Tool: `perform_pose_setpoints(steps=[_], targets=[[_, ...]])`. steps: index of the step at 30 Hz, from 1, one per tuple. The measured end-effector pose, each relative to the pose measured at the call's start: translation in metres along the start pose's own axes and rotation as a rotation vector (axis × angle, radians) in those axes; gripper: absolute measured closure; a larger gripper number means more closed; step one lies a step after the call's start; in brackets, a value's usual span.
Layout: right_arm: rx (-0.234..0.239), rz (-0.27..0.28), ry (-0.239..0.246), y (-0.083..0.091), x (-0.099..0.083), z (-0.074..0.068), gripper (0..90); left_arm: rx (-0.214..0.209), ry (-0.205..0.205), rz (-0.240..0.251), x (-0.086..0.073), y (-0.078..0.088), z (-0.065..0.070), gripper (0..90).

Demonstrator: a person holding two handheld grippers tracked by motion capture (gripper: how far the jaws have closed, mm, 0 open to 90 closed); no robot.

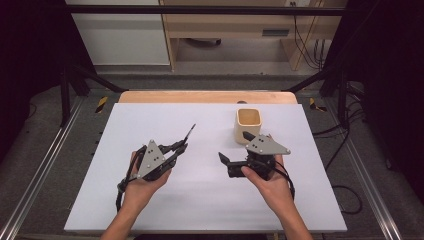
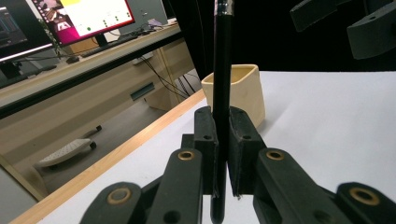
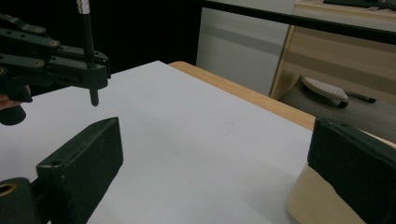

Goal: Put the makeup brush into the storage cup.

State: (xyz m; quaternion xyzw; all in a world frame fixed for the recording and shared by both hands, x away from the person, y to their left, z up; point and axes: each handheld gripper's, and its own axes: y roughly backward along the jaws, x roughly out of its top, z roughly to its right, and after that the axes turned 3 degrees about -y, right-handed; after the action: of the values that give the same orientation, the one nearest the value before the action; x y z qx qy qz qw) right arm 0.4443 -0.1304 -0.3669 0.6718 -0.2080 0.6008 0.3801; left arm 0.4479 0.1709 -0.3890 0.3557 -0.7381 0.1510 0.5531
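Two grippers hover over the white table [image 1: 150, 120], both nearer than the cup [image 1: 248, 125]: left gripper [image 1: 181, 148] clamps a black pen [image 1: 190, 133] left of it; right gripper [image 1: 235, 147], jaws wide and empty, sits just beside it, bare table between them

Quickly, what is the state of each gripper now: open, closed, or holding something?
Left gripper: closed on the black pen.
Right gripper: open, holding nothing, beside the beige cup.

monitors [image 2: 70, 21] on desk | keyboard [image 2: 63, 153] on floor | table [image 1: 200, 195] white
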Motion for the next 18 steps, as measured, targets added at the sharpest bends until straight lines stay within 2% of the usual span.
perform_pose_setpoints(steps=[2,6,12,18], targets=[[-0.005,0.006,-0.009,-0.001,0.001,0.0,3.6,0.0,0.008,0.001,0.001,-0.001,0.0,83.6],[-0.008,0.012,-0.016,-0.002,0.002,-0.001,4.1,-0.023,0.069,0.023,0.0,-0.004,0.001,83.7],[0.0,0.03,-0.034,-0.004,0.004,-0.004,3.7,-0.033,0.137,0.038,0.001,-0.008,0.003,83.6],[-0.006,0.04,-0.038,-0.007,0.005,-0.009,3.1,-0.033,0.176,0.039,0.003,-0.013,0.004,83.6]])
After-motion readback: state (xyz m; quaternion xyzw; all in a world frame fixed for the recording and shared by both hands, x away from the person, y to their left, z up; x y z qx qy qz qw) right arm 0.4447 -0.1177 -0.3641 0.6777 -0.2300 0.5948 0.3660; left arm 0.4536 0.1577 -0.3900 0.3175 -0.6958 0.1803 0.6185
